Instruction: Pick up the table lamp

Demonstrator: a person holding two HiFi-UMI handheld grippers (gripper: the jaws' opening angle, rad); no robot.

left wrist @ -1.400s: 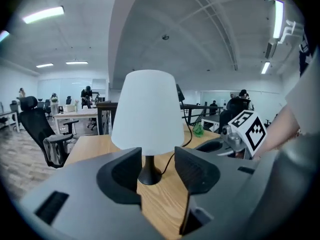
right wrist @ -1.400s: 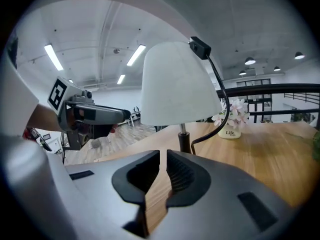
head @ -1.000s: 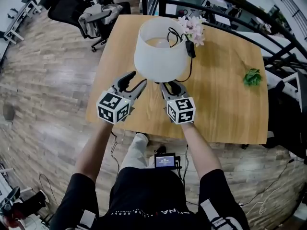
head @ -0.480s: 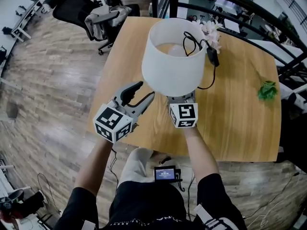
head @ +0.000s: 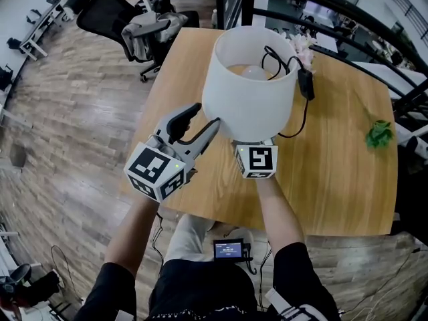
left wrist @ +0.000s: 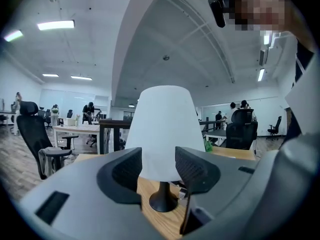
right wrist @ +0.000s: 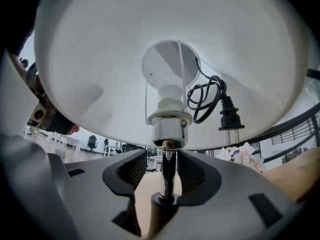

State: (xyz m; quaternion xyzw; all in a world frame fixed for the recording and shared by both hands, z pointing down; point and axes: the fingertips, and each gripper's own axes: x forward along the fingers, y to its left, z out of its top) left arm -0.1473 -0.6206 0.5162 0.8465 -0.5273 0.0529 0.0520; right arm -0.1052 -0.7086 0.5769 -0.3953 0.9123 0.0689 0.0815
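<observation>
Seen from above, two arms are stretched toward a wooden surface (head: 334, 159). At centre left of the head view, the left hand-held gripper (head: 202, 118) is held with its jaws spread and nothing between them. It is pointed up and to the right at the table lamp (head: 249, 85), just beside the shade but apart from it.

The right hand-held gripper (right wrist: 164, 168) is tucked under the shade at the frame's centre, with only its marker cube showing from above. In its own view its jaws are set wide on either side of the lamp's chrome stem (right wrist: 168, 176). The pads are not seen to press on it, so nothing is yet gripped.

The lamp is stood upright on the surface on its dark round base (left wrist: 163, 200), so its long axis runs vertically, straight up between the right jaws. The right side is judged the nearer, and closing on the stem appears to be what is wanted.

A black cord and plug (right wrist: 227, 116) are draped inside the shade. Farther off, a small green plant (head: 379, 134) is seen at the right edge and an office chair (head: 144, 25) at upper left.
</observation>
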